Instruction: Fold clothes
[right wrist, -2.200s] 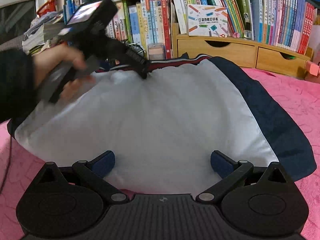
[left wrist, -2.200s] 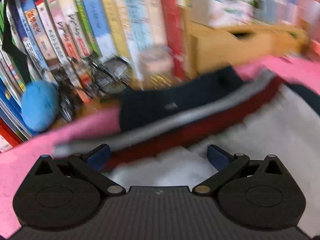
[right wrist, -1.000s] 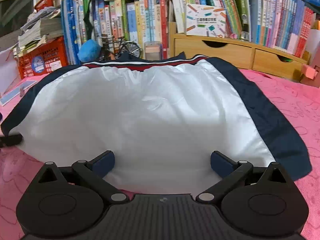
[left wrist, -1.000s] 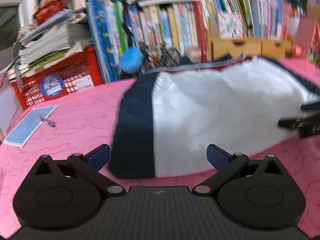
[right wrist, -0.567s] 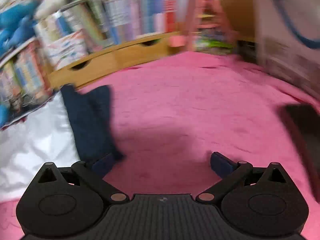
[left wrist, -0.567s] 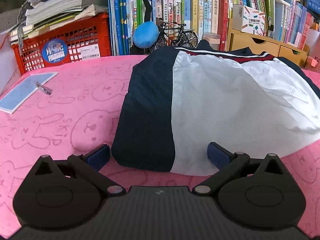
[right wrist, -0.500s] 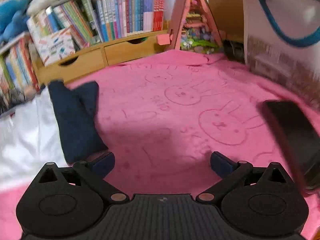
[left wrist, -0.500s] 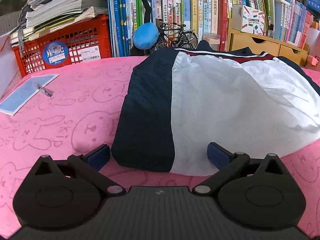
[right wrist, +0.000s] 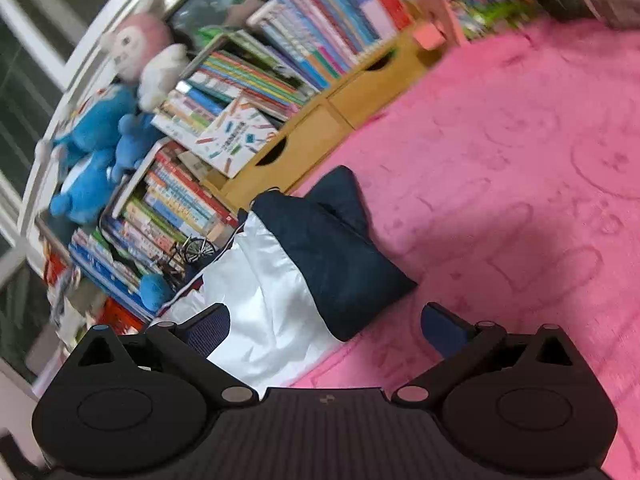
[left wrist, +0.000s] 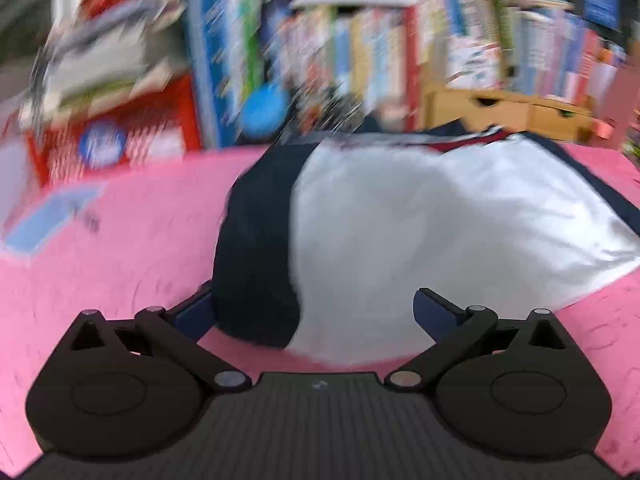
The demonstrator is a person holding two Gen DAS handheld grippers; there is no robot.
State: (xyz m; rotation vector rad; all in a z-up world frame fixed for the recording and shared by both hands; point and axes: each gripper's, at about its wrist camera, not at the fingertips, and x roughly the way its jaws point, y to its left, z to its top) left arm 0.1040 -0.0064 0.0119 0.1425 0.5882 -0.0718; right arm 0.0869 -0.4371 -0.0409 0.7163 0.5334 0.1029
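Pink blanket [right wrist: 500, 168] with embossed bunny outlines covers the whole work surface; cluttered bookshelf [right wrist: 256, 80] packed with books behind it, wooden drawer unit [right wrist: 320, 124] at its base. Blue plush toys [right wrist: 96, 136] and a pink-headed plush [right wrist: 136, 44] sit on top of the books. Small toy bicycle [right wrist: 192, 250] and a blue ball [right wrist: 154, 286] stand in front of the books. Left wrist view is heavily motion-blurred; a red crate [left wrist: 120, 136] with papers stacked on it is just readable at left, and a blue flat item [left wrist: 48, 220] lies on the blanket near it.

Garment [left wrist: 420, 232] lies flat on the blanket, white panel in the middle, navy bands down both sides, red-white trim at the far edge toward the shelf. In the right wrist view the garment [right wrist: 280, 280] shows tilted, navy side part folded over on the white.

Left gripper [left wrist: 312, 312] wide open, holding nothing, fingers straddling the near navy-white corner of the garment; contact cannot be told through blur. Right gripper [right wrist: 324, 326] also wide open and empty, at the garment's navy side edge, left finger over the white fabric, right finger over bare blanket.
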